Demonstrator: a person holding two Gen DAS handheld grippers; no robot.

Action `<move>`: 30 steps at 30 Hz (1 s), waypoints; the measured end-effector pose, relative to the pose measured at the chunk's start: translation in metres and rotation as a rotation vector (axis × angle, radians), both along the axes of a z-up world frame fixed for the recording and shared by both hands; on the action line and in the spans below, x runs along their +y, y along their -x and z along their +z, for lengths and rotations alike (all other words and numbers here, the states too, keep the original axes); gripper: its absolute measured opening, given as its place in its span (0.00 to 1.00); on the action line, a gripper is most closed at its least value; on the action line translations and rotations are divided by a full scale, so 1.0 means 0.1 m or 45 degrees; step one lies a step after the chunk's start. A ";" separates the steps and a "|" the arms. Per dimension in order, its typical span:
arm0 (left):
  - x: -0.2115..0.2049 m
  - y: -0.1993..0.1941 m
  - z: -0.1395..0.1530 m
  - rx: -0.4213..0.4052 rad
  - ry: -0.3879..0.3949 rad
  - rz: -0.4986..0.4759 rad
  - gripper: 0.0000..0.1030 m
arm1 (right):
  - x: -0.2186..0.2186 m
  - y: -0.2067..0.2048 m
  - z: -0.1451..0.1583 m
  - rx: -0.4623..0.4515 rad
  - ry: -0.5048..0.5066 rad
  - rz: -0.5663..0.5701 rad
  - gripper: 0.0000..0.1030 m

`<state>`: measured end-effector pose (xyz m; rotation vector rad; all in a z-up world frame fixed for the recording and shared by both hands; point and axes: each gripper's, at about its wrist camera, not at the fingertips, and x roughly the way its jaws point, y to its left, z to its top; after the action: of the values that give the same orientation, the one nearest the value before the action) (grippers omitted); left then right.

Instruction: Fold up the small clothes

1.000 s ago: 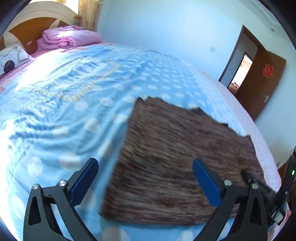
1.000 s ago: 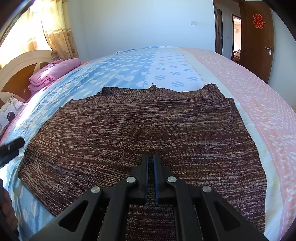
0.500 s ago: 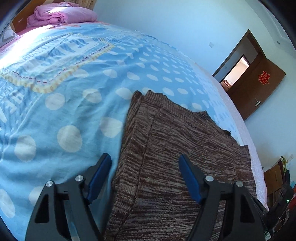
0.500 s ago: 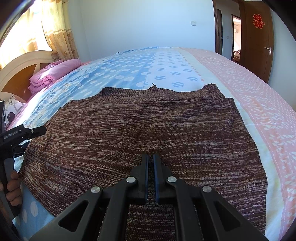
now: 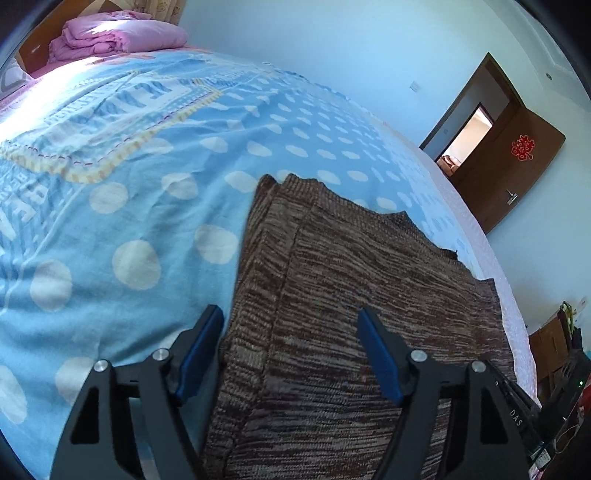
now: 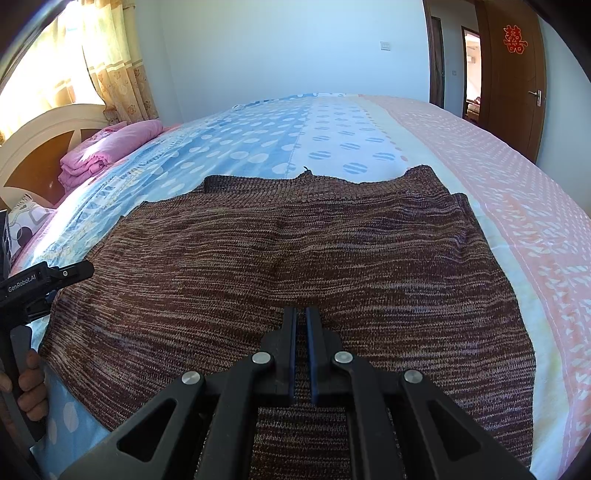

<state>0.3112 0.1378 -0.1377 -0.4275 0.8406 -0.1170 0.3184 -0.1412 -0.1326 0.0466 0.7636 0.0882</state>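
left wrist view showed the left gripper (image 5: 290, 345) with jaws apart, straddling the sweater (image 5: 369, 295) edge on the bed (image 5: 147, 166), likely for lifting; right gripper (image 6: 301, 325), jaws together, rested mid-hem.

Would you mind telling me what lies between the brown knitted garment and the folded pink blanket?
Only bare blue dotted bedsheet lies between the brown knitted garment and the folded pink blanket, shown in the left wrist view.
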 end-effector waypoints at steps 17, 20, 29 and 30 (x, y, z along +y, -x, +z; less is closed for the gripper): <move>0.09 0.03 -0.04 -0.018 0.039 0.066 0.46 | 0.22 0.13 0.19 -0.078 0.006 0.091 0.05; 0.04 0.02 -0.02 -0.016 -0.014 0.062 0.47 | 0.49 0.09 0.25 -0.045 -0.072 0.218 0.05; 0.08 0.06 -0.03 -0.039 0.054 0.033 0.12 | 0.73 -0.07 -0.04 0.066 -0.144 0.292 0.05; 0.07 0.06 -0.01 -0.045 0.038 0.042 0.12 | 0.69 -0.09 -0.05 0.071 -0.185 0.294 0.05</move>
<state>0.3051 0.1445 -0.1388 -0.4660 0.7975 -0.1060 0.3270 -0.0722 -0.1379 0.0994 0.8152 0.3636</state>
